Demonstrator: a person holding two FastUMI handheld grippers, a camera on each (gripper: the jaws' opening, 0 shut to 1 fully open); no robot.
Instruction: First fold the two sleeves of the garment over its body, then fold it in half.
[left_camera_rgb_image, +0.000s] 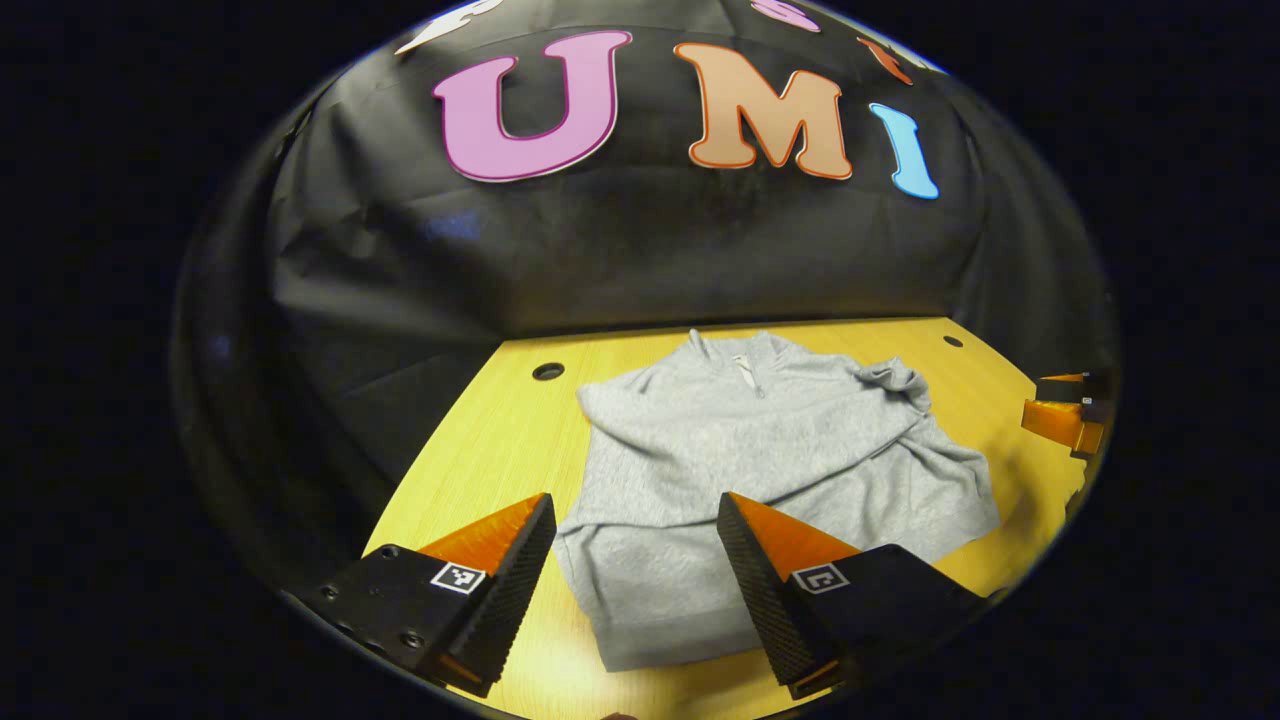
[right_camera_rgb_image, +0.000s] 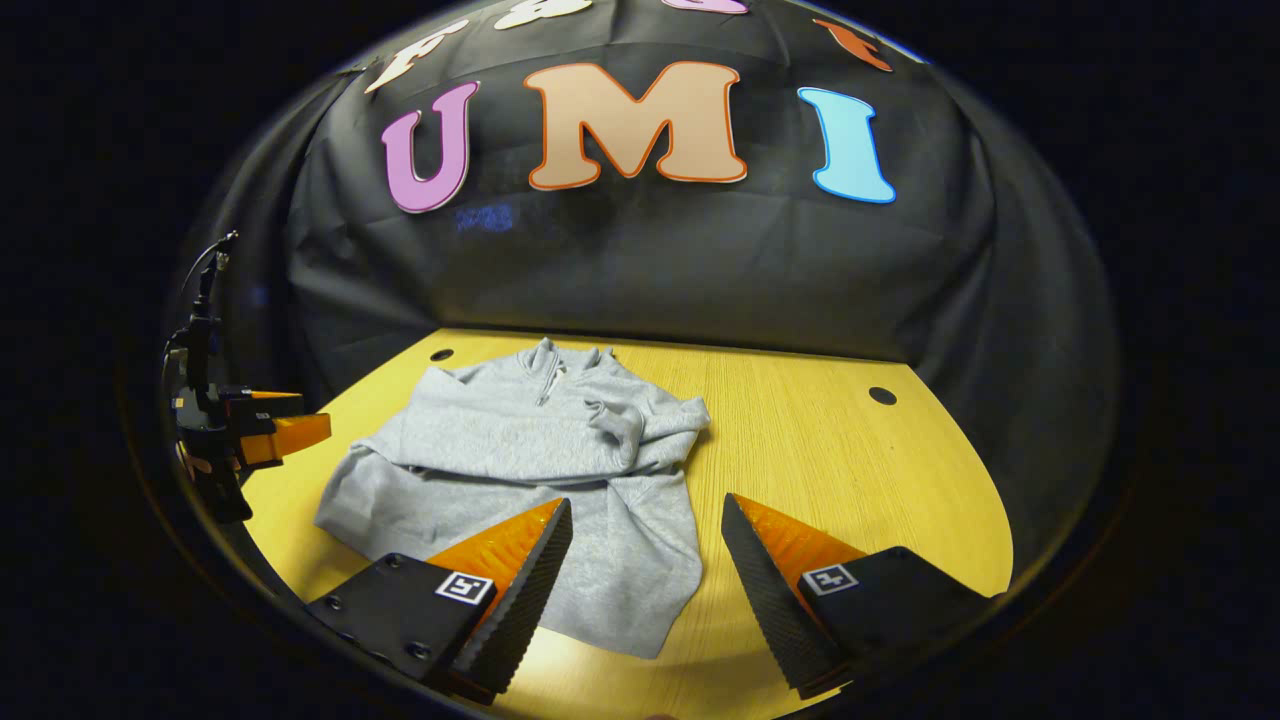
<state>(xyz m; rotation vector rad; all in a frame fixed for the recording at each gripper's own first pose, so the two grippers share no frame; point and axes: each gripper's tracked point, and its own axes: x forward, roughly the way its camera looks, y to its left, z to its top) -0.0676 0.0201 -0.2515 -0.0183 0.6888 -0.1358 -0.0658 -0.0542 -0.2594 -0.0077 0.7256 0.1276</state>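
In the left gripper view, the grey garment (left_camera_rgb_image: 760, 470) lies flat on the yellow bench (left_camera_rgb_image: 480, 450), collar toward the booth's far wall and hem toward the camera, so its long axis runs straight away from the left tongs (left_camera_rgb_image: 636, 560). These tongs stand apart with nothing between them, hovering just above the near hem. Both sleeves look already laid across the body, one of them a diagonal band of cloth running from the bunched right shoulder down toward the left (the folds are rumpled, not crisp). The right tongs (left_camera_rgb_image: 1065, 415) show at the far right edge, well apart from the cloth.

In the right gripper view, the garment (right_camera_rgb_image: 520, 470) lies ahead and to the left of the right tongs (right_camera_rgb_image: 647, 565), which are also apart and empty; their left finger overlaps the cloth's near right corner. The left tongs (right_camera_rgb_image: 265, 430) show at the left edge, just beside the garment's far side.

Judging from this, the half fold remains: each pair of tongs sits near its own hem corner, and the fold would carry the hem away along the long axis toward the collar.
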